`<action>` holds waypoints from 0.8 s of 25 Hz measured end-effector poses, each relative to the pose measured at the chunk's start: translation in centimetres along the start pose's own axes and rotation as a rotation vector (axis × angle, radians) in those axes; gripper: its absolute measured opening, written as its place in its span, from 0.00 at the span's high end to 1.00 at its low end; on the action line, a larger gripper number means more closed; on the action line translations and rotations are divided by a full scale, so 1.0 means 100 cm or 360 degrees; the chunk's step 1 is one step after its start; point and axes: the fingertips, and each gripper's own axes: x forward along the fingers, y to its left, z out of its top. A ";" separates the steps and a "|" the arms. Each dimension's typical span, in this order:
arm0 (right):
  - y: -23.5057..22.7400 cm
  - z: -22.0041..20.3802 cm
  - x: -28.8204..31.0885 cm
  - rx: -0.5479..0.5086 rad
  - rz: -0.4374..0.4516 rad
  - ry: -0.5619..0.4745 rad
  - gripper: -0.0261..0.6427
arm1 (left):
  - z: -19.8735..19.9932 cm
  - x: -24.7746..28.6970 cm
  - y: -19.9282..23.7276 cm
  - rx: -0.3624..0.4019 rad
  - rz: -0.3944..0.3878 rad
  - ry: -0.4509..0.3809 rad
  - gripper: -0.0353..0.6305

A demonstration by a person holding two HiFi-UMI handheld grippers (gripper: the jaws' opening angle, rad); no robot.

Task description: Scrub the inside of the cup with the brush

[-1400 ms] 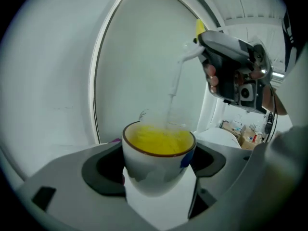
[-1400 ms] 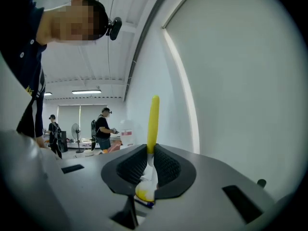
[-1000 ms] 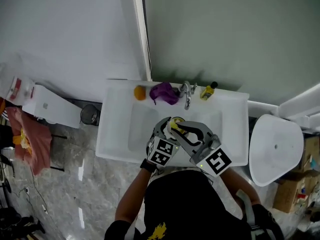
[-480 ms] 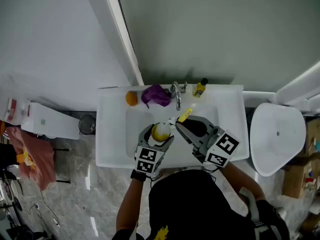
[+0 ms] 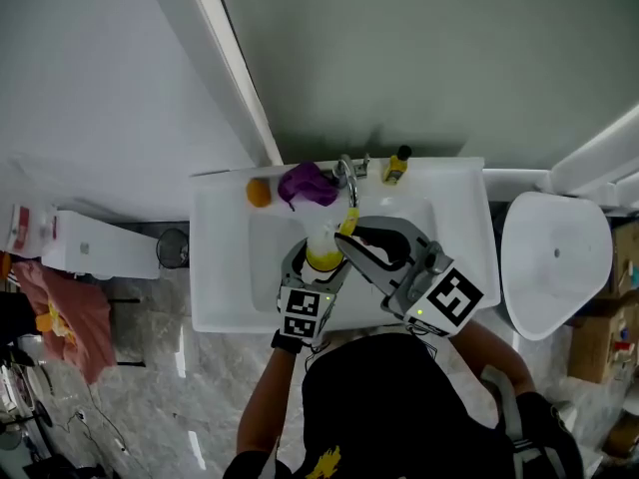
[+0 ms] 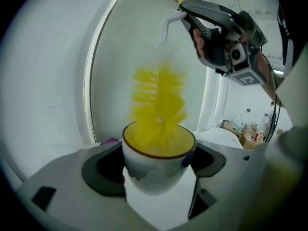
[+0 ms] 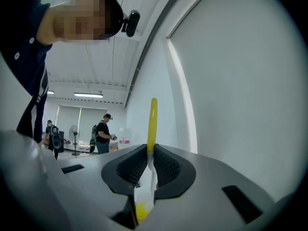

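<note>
Left gripper view: left claw [image 6: 158,163] squeezes a round white cup [image 6: 153,174], yellow inside. Right claw [image 7: 147,165] pinches a fluffy yellow brush [image 6: 159,105] poking in from 12 o'clock.

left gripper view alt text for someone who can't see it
A white cup sits gripped in the left claw, and a blurred yellow brush, held from above by the right claw, dips into its mouth.
</note>
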 end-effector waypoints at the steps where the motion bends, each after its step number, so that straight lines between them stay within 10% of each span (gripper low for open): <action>1: -0.008 0.006 -0.005 0.0008 -0.0019 -0.0017 0.87 | -0.004 0.000 0.001 -0.0009 0.0006 0.0010 0.33; 8: -0.054 -0.015 -0.045 0.0078 -0.0295 0.0107 0.87 | -0.041 0.010 0.025 -0.0094 0.0117 0.0059 0.33; 20: -0.110 -0.333 -0.077 0.0668 -0.0743 0.0908 0.87 | -0.169 0.097 0.064 -0.0055 0.0251 0.0063 0.33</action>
